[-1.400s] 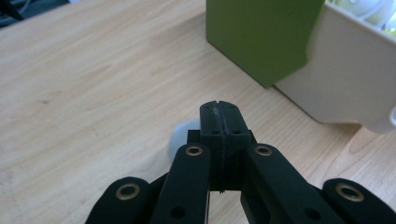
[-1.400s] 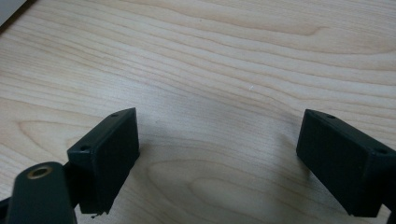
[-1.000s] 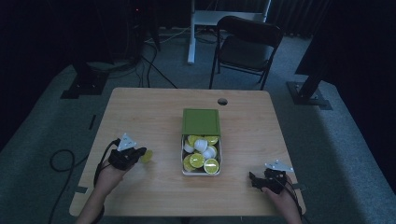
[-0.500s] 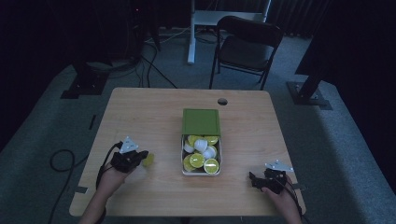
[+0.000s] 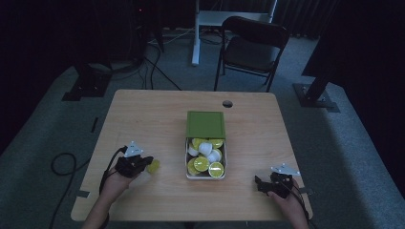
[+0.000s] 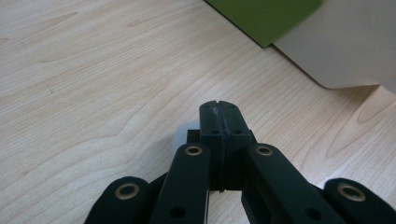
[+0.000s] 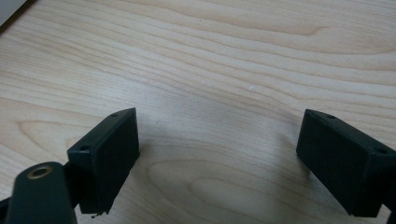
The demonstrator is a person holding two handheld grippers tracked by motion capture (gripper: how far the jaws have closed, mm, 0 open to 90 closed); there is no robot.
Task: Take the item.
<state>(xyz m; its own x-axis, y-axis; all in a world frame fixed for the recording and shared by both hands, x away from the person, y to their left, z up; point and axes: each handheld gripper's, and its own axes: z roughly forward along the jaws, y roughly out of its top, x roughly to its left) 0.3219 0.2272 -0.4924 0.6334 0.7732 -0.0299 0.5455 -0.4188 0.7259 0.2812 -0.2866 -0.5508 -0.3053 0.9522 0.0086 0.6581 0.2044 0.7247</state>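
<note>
An open tin box (image 5: 187, 160) in the middle of the table holds several yellow-green and white capsules (image 5: 206, 157); its green lid (image 5: 206, 125) lies open behind it. My left gripper (image 5: 144, 163) is left of the box, jaws pressed together, with a yellow-green capsule (image 5: 153, 166) at its tip. In the left gripper view the left gripper (image 6: 219, 109) is shut, and the capsule (image 6: 182, 136) shows pale and blurred just under the jaws, pinched by its thin rim. My right gripper (image 5: 259, 182) rests near the front right edge, and in its own view the right gripper (image 7: 217, 158) stands wide open over bare wood.
The wooden table (image 5: 143, 114) has a cable hole (image 5: 227, 103) at the back. A black chair (image 5: 253, 47) and stand bases are on the carpet beyond. In the left gripper view the green lid (image 6: 266, 18) and the box's pale wall (image 6: 336, 46) lie ahead.
My left gripper has drifted slightly toward the table's front edge with the capsule at its tip. The right gripper has stayed still.
</note>
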